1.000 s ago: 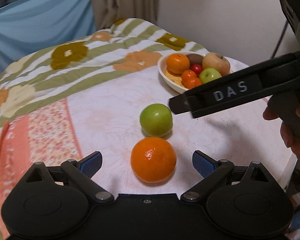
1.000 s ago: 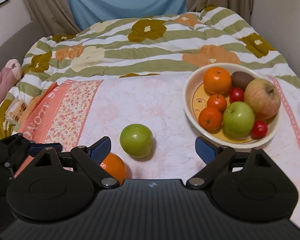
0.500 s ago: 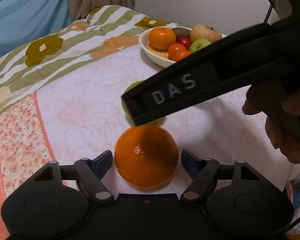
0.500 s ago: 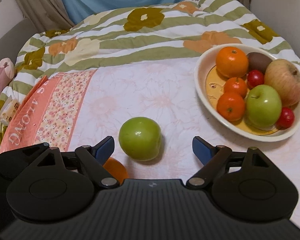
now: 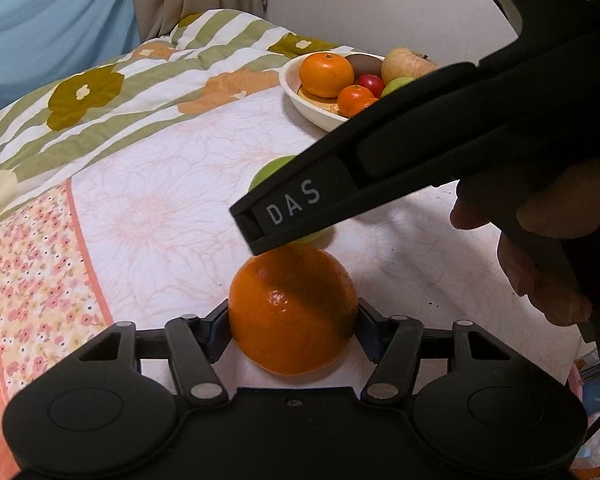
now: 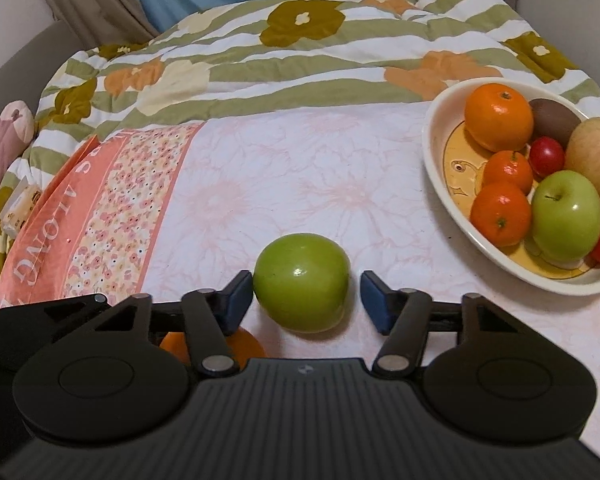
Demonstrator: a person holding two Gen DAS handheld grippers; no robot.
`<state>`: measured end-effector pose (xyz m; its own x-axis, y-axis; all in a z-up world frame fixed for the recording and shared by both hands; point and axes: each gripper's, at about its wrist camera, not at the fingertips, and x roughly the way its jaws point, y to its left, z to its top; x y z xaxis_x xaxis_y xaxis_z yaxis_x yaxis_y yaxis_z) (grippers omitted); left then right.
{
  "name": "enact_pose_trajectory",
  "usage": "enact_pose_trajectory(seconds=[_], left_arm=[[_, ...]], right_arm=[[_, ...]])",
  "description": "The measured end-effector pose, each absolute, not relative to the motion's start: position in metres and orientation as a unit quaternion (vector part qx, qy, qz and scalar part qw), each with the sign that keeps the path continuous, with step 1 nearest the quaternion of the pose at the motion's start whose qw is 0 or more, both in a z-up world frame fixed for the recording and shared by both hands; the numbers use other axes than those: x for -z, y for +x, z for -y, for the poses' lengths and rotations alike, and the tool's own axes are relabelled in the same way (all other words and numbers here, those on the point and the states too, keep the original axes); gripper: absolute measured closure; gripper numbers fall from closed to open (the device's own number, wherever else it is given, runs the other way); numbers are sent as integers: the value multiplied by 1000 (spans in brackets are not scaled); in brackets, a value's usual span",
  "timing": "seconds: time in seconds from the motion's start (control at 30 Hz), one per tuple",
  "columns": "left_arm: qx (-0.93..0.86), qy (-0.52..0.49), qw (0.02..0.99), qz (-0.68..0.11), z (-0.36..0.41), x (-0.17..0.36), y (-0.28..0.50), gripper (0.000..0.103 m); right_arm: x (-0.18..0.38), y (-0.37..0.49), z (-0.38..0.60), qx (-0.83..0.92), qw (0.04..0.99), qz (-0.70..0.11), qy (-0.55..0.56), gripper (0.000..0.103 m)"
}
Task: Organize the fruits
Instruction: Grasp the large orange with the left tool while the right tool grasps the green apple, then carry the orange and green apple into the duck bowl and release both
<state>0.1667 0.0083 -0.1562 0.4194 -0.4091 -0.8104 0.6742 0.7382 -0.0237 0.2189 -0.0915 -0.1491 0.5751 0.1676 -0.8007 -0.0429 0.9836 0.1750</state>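
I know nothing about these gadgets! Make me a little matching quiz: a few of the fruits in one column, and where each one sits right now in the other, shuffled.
Things:
1. loose orange
2. loose green apple
3. kiwi
4. bowl's green apple

Places:
A. at the bowl's back, behind the small red fruit
B. gripped by the left tongs
C. at the bowl's front, beside a small orange
D. on the cloth, between the open right tongs

Pairs: 1-B, 2-D, 3-A, 4-C

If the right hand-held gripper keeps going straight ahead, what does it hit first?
The right hand-held gripper would meet the round green apple first: it already sits between the open fingers, a gap showing on its right side.
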Motion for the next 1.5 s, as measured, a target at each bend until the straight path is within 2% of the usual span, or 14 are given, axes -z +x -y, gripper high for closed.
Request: enact_pose_trajectory(seconds=[0.07,0.4,0.7,1.23,1.5], left_arm=[[324,155,829,-430,-10,156,167,37],[291,139,837,-441,-27,152,169,37],[261,118,855,-432,-29,130,163,37],[222,80,890,-389,26,49,162,38],[203,65,902,-375,69,32,184,38]], right_arm=[[149,219,89,-64,886,-456,59,36],[147,213,84,-69,889,-451,42,36],[123,205,99,-78,896,-434,46,36],[35,194,175,-89,920,-380,29,36],[7,209,230,-100,928,-358,11,36]])
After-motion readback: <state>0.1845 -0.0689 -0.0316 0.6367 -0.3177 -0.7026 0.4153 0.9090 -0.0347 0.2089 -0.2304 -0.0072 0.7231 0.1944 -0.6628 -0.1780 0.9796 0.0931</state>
